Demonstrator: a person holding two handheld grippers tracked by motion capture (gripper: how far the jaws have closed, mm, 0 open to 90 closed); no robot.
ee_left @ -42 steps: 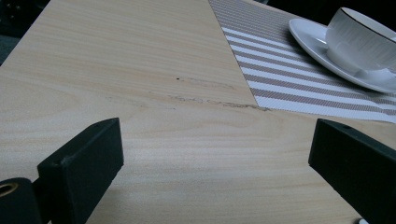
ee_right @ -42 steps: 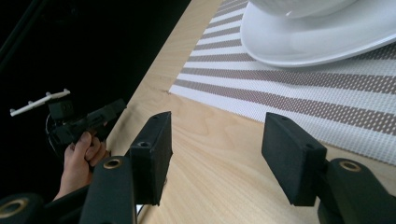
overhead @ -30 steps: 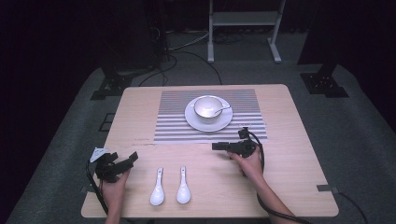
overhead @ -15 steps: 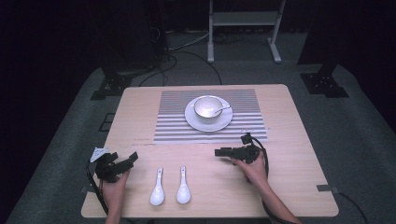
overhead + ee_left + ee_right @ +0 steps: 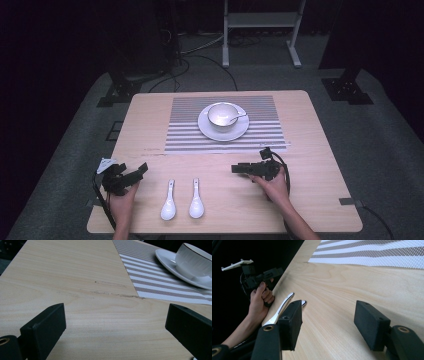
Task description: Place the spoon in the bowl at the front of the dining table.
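Now, by item:

Right gripper (image 5: 235,169): low over the bare wood at the near right of the table (image 5: 310,200), pointing toward the person's left, at the spoons; jaws standing apart with nothing between them, having just been opening a little wider.

Right gripper view: both black jaws over plain wood, the handle ends of the spoons showing past the left jaw.

Left gripper (image 5: 144,169): held at the near left corner of the table, jaws spread wide and empty; bare wood between them in the left gripper view.

Left hand (image 5: 259,298): wrapped round the gripper's body at the table edge, grey three-cornered plate on top.

Right spoon (image 5: 196,200): white, flat on the wood near the front edge, bowl toward the person, handle pointing away; between the two grippers, touched by neither.

Left spoon (image 5: 169,202): white, just beside the other, roughly parallel, lying the same way.

Third spoon (image 5: 236,118): resting in the cup, handle leaning over the rim to the right; possibly metal, too small to tell.

Cup (image 5: 222,115): white, upright on the saucer.

Saucer (image 5: 215,132): white, on the striped mat.

Striped mat (image 5: 185,135): grey and white, at the far middle of the table, well apart from both grippers.
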